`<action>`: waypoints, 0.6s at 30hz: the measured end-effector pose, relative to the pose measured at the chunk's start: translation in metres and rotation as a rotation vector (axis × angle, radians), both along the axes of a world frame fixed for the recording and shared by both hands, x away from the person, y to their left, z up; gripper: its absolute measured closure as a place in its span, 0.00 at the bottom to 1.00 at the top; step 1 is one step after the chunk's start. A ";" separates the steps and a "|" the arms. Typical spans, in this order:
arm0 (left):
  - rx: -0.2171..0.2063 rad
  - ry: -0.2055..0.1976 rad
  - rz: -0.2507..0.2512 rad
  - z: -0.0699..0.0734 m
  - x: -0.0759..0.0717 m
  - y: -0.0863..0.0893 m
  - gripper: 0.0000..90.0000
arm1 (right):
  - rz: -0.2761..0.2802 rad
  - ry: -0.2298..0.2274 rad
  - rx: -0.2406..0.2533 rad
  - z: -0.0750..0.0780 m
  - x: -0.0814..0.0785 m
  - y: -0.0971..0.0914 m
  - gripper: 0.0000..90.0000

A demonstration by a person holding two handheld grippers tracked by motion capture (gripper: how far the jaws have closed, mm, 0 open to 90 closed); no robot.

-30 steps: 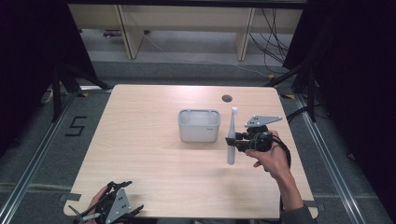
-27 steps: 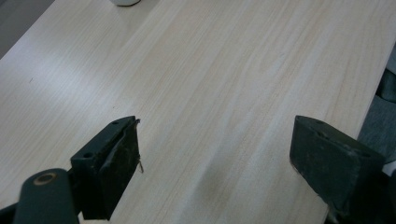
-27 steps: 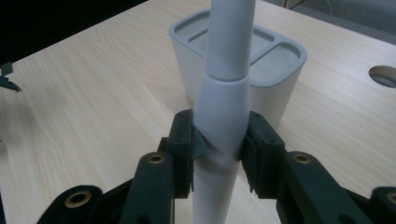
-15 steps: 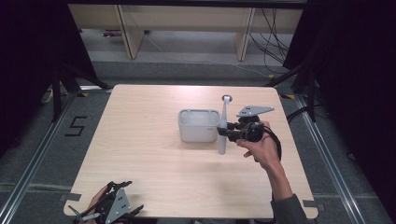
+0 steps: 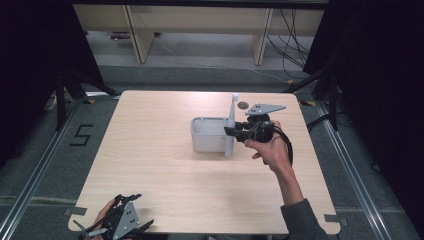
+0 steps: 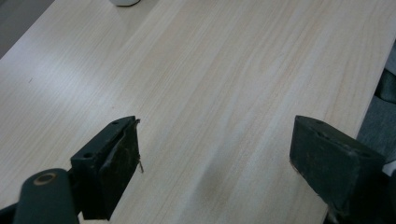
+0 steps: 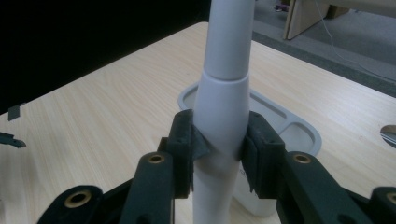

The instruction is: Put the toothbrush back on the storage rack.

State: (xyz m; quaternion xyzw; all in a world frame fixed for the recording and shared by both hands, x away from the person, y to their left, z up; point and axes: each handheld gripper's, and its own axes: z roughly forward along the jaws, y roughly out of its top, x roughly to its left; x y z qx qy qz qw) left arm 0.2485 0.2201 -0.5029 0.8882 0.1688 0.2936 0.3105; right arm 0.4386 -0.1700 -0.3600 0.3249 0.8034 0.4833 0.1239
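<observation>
Wooden table point(image 5: 165, 175), dark room round it. White toothbrush point(image 5: 231, 125) stands upright, clamped in right gripper point(image 5: 231, 131) jaws, just beside/above right edge of grey holder box point(image 5: 207, 135) mid-table. Left gripper point(image 5: 95, 231) at near-left table edge, jaws wide apart w/ nothing between.

Right gripper point(image 5: 231, 131) clamped, held aloft — left gripper point(image 6: 215, 158) gapes wide.

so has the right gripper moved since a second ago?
Yes. The right gripper, shut on the white handle, moved up-left in the high view, toward the grey container.
</observation>
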 end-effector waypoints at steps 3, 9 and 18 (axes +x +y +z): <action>-0.006 0.012 -0.014 0.000 0.001 0.001 0.17 | 0.012 0.011 0.006 0.004 0.004 0.007 0.75; -0.016 0.006 -0.002 0.000 0.001 0.000 0.17 | 0.019 -0.001 0.015 0.014 0.012 0.018 0.75; -0.007 0.012 -0.012 0.001 0.000 0.001 0.17 | 0.029 -0.026 0.011 0.026 0.022 0.031 0.75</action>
